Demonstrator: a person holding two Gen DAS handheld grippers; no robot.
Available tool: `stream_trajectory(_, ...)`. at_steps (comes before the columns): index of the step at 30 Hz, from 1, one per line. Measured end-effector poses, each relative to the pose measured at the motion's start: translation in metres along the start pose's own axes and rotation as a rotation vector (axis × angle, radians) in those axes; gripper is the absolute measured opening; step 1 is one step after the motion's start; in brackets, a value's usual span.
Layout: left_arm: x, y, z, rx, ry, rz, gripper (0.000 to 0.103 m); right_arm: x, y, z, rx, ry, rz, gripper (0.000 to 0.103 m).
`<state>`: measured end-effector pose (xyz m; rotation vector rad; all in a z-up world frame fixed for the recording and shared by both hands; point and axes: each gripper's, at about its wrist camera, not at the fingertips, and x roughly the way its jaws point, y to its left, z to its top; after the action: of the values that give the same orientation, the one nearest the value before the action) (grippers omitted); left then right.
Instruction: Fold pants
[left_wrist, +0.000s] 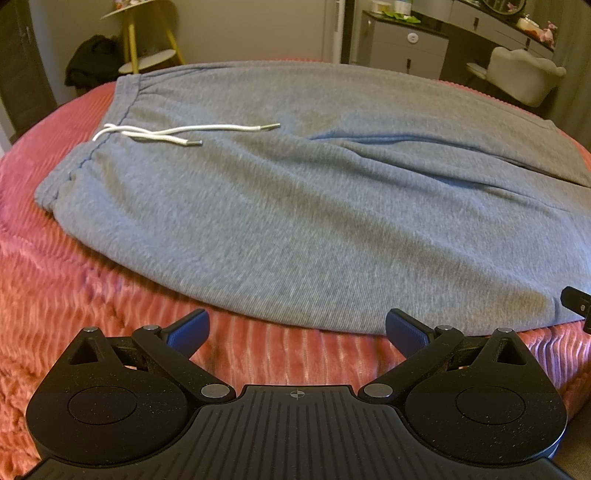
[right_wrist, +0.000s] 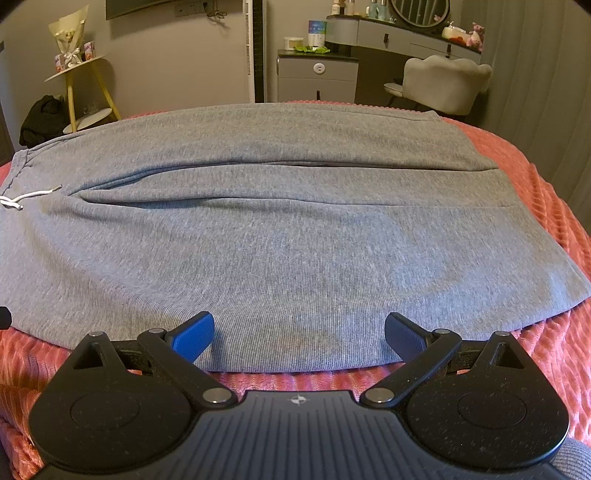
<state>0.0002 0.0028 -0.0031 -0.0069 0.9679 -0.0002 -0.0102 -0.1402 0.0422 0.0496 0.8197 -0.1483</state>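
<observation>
While the grey pants (left_wrist: 295, 206) lie spread flat across the bed (left_wrist: 74, 295), waistband and white drawstring (left_wrist: 177, 132) toward its left edge and hems toward its right, both my tools hover at the near edge. My left gripper (left_wrist: 297, 328) has its fingers spread wide over bare coverlet, just short of the cloth; my right gripper (right_wrist: 299, 332), fingers equally spread, hangs over the near leg's edge. Folding hasn't begun, I judge: next each must pinch that near edge and carry it over the far leg.

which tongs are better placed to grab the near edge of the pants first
Right, narrowly. The right tongs are open, fingertips already over the grey pants at the hem. The left tongs, also open, sit over pink bedspread.
</observation>
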Motion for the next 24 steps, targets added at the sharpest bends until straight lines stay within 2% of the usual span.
stream_trajectory(24,0.0004,0.0012,-0.0011,-0.005,0.002,-0.003,0.103,0.0,-0.0006,-0.0001,0.004,0.001,0.003,0.099)
